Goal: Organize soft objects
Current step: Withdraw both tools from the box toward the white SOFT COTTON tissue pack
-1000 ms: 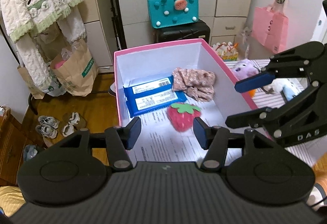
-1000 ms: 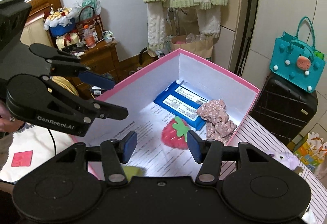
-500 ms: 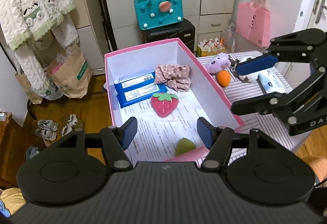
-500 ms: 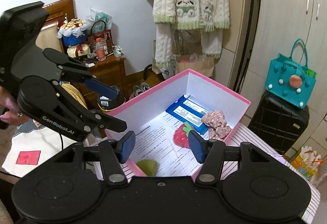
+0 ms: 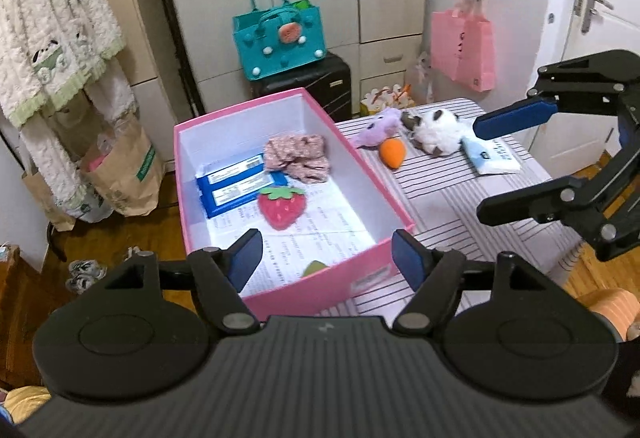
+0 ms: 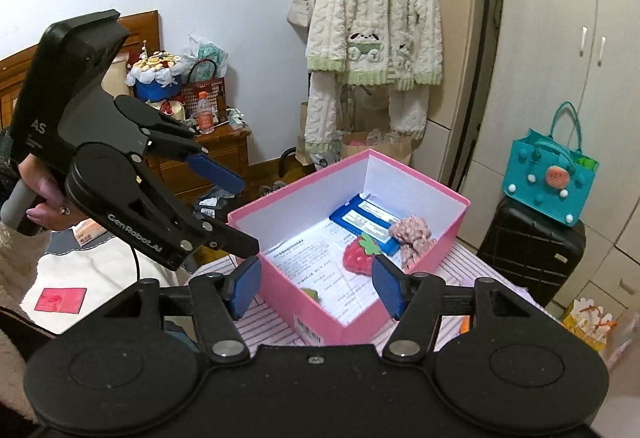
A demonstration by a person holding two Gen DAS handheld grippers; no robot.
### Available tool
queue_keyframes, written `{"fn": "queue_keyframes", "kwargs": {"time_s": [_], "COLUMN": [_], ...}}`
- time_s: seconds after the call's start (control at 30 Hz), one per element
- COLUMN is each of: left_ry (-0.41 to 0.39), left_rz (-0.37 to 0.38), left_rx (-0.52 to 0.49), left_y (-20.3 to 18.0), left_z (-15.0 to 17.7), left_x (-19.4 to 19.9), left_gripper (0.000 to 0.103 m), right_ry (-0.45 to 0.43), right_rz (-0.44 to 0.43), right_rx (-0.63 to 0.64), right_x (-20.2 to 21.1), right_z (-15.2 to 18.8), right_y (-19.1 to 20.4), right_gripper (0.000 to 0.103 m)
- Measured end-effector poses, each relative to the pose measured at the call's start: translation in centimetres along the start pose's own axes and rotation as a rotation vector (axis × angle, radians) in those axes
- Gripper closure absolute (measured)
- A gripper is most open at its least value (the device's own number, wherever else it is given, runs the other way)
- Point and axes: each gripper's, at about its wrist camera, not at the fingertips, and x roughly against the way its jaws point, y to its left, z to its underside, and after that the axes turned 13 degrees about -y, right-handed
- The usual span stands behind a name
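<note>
Pink box on striped table: holds wipes pack, scrunchie, strawberry plush.
Remaining: panda plush, carrot toy, beside box.
Left gripper, right gripper: jaws just opening, empty.
Next: approach plush squarely, pinch mid-body.

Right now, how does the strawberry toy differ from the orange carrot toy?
The strawberry toy is red, flat and lies inside the pink box; the carrot toy is orange, rounder and lies outside it on the striped cloth. Both look soft, and no gripper holds either.
</note>
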Motion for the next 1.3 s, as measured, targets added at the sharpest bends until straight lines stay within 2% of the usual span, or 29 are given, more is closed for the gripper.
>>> {"fn": "queue_keyframes", "kwargs": {"time_s": [0.33, 0.37, 0.4, 0.47, 0.73, 0.83, 0.9, 1.07, 1.13, 1.3], "left_ry": [-0.009, -0.010, -0.013, -0.026, -0.061, -0.074, -0.080, -0.085, -0.060, 0.003], "left_rz": [0.089, 0.100, 0.115, 0.153, 0.191, 0.207, 0.210, 0.168, 0.172, 0.238], "left_rx": [0.007, 0.017, 0.032, 0.059, 0.084, 0.078, 0.081, 0.065, 0.100, 0.234], "left_y": [-3.8, -4.1, -4.5, -5.2, -8.5, -10.0, -10.8, -13.3, -13.9, -14.3], "left_z": [1.0, 1.1, 1.1, 1.2, 0.7, 0.5, 0.2, 0.4, 0.5, 1.3], "left_x": [-1.2, -1.4, -1.7, -2.3, -4.9, -6.0, -7.0, -9.6, -10.9, -14.8], "left_gripper": [0.027, 0.025, 0.017, 0.008, 0.003, 0.001, 0.001, 0.001, 0.001, 0.001], "right_ry": [0.017, 0.016, 0.016, 0.020, 0.021, 0.020, 0.005, -0.038, -0.051, -0.112], "right_rz": [0.056, 0.066, 0.076, 0.094, 0.184, 0.212, 0.237, 0.318, 0.338, 0.390], "right_rx": [-0.082, -0.092, -0.102, -0.124, -0.193, -0.216, -0.225, -0.197, -0.201, -0.203], "right_x": [3.3, 3.7, 4.0, 4.8, 7.0, 7.4, 7.6, 7.7, 7.4, 6.7], "right_z": [4.4, 4.7, 5.2, 6.0, 9.0, 10.2, 11.0, 13.5, 14.7, 18.3], "right_y": [-2.0, -2.3, -2.7, -3.4, -6.5, -7.8, -8.4, -10.1, -11.0, -13.2], "right_gripper": [0.035, 0.034, 0.033, 0.033, 0.031, 0.025, 0.009, 0.006, 0.006, 0.006]}}
